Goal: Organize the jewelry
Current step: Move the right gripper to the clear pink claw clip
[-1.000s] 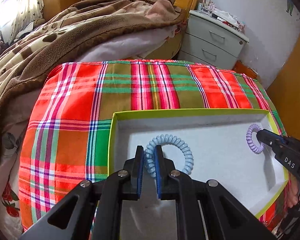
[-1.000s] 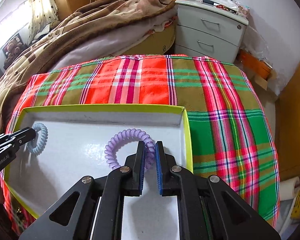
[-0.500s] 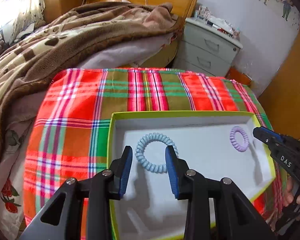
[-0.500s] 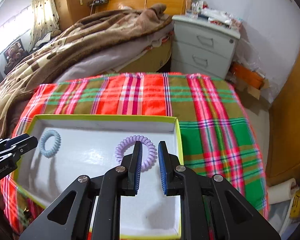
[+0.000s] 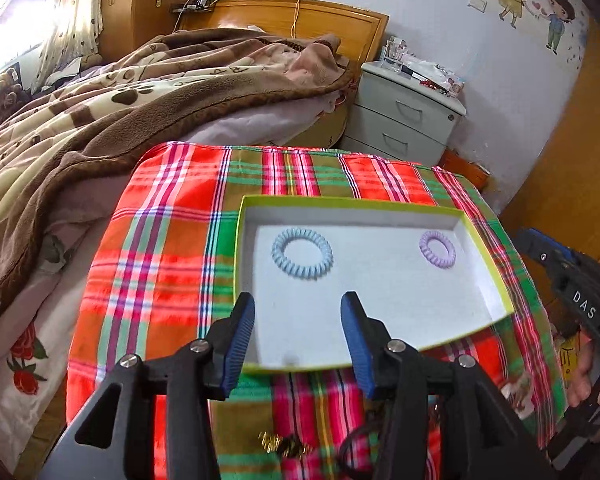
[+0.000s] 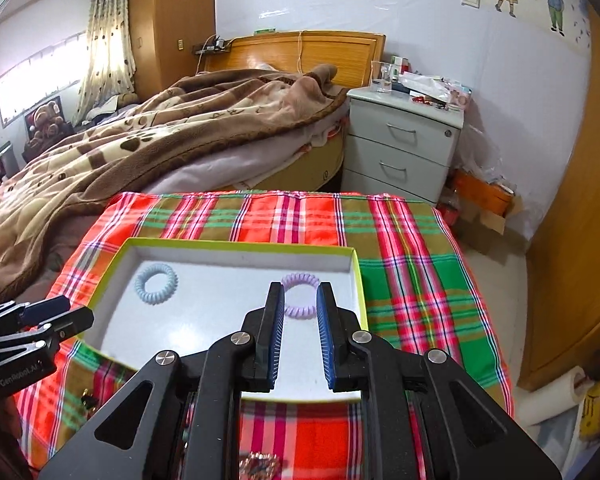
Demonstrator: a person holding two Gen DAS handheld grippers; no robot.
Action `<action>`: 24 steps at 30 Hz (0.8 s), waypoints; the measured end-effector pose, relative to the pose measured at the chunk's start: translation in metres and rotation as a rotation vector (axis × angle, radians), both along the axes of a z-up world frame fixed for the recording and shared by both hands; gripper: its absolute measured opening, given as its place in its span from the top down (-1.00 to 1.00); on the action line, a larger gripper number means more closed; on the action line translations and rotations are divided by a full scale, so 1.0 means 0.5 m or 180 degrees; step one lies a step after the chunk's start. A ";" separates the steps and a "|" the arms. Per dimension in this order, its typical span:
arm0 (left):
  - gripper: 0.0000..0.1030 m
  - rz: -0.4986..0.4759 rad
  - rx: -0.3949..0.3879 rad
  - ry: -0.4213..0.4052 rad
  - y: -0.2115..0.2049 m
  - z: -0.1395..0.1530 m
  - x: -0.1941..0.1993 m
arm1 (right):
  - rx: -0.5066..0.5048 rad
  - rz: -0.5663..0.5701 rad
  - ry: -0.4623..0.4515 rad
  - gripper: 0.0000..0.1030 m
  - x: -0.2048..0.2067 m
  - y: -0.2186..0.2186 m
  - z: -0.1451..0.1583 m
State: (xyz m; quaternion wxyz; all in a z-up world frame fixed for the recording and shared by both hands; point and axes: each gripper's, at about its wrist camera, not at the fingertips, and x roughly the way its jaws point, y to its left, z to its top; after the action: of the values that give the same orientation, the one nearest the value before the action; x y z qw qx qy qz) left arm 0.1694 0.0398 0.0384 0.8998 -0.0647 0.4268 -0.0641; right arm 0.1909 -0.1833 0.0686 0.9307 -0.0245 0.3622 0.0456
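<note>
Pale blue coiled plastic hair tie (image 5: 302,259) and lilac coiled plastic hair tie (image 5: 438,249) lie well apart inside the shallow white tray with a lime-green rim (image 5: 488,261). The left gripper (image 5: 298,320) is spread wide and empty above the tray's near edge; the right gripper (image 6: 299,314) is parted, empty. Beneath lies a red-and-green plaid cloth (image 5: 156,240).

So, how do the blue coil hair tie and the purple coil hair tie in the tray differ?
Colour: the blue coil hair tie is pale blue, the purple coil hair tie is lilac. Size: in the left wrist view the blue one looks larger than the purple one, though it also lies nearer that camera. Place: the blue one lies in the left part of the tray, the purple one in the right part. Both lie flat and free of any hand-held gripper.
</note>
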 end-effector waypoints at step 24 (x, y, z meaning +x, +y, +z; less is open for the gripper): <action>-0.07 -0.0125 -0.0132 0.0024 0.020 -0.045 -0.166 | 0.0374 0.0530 0.0277 0.04 -0.168 -0.133 -0.088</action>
State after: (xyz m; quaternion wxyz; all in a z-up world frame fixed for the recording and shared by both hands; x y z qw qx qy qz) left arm 0.0865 0.0500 0.0160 0.8952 -0.0752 0.4299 -0.0904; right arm 0.1072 -0.2497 0.0246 0.9069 0.0020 0.3957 0.1449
